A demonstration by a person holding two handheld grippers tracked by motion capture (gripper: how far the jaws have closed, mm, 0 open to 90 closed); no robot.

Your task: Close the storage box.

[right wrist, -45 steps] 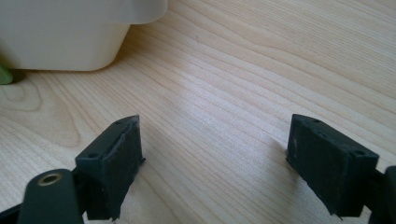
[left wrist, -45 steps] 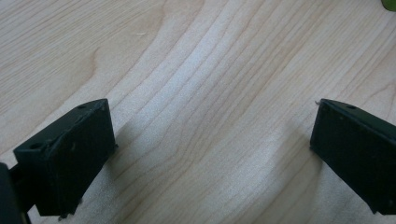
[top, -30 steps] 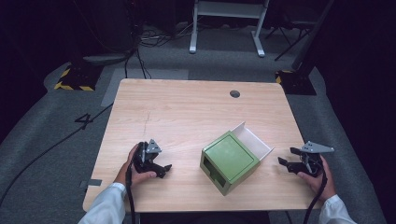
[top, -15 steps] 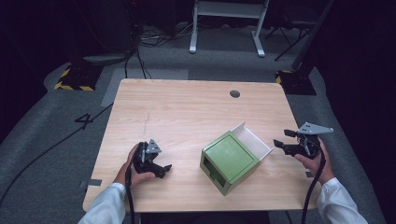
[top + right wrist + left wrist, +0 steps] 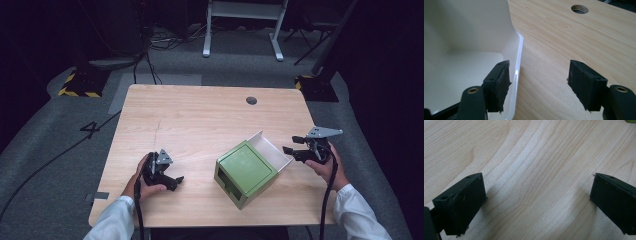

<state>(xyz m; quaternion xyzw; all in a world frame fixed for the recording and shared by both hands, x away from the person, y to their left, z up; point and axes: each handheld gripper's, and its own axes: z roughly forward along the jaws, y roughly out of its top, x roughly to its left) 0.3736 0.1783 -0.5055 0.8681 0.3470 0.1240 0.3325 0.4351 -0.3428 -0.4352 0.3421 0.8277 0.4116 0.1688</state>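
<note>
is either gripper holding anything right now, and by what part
Nothing is held. The left gripper is open over bare table; the right gripper is open, straddling the white drawer's rim.

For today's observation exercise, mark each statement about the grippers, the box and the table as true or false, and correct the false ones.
1. The green box has a white drawer pulled partly out. True.
2. The right gripper is clamped shut on the drawer's rim. False: its jaws stand open, one beside the rim.
3. The left gripper is open over bare wood. True.
4. The round hole in the table lies beside the left gripper. False: it lies near the far edge.
</note>
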